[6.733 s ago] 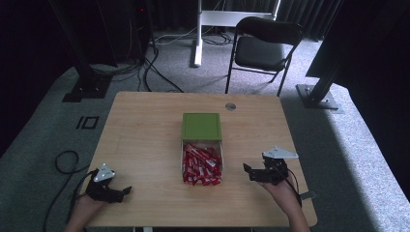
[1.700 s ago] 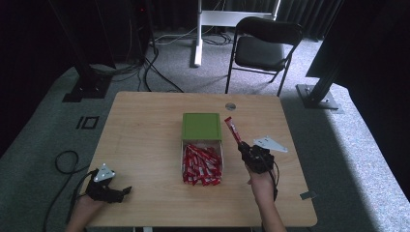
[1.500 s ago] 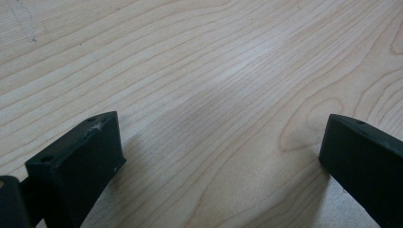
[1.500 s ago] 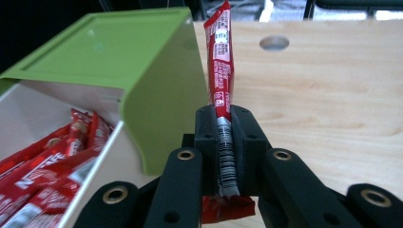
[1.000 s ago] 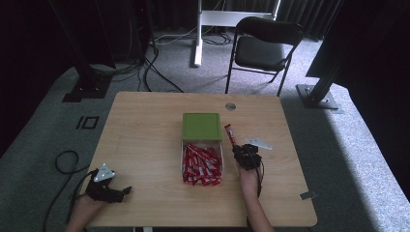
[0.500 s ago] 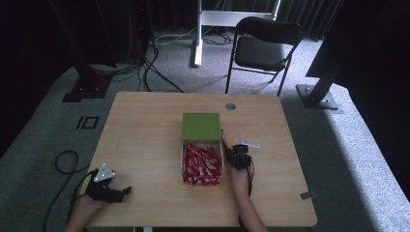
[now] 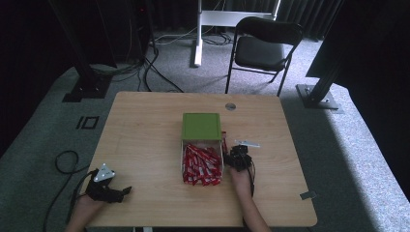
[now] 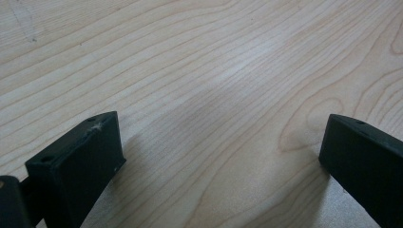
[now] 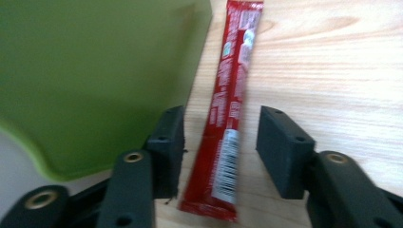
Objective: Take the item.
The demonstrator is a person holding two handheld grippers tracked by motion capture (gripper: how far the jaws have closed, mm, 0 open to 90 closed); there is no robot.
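Slim red sachet — glossy, white print, barcode.

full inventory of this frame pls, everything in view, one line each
table: 1, light wood, centre
lid: 1, green, mid-table, at the box's far end
box: 1, clear, holding the sachet pile
sachets: many, red, in the box
loose sachet: 1, red, on the table beside the lid, between the right gripper's jaws
chair: 1, black, behind the table
right gripper: black, open around the loose sachet
left gripper: black, open, near-left table edge
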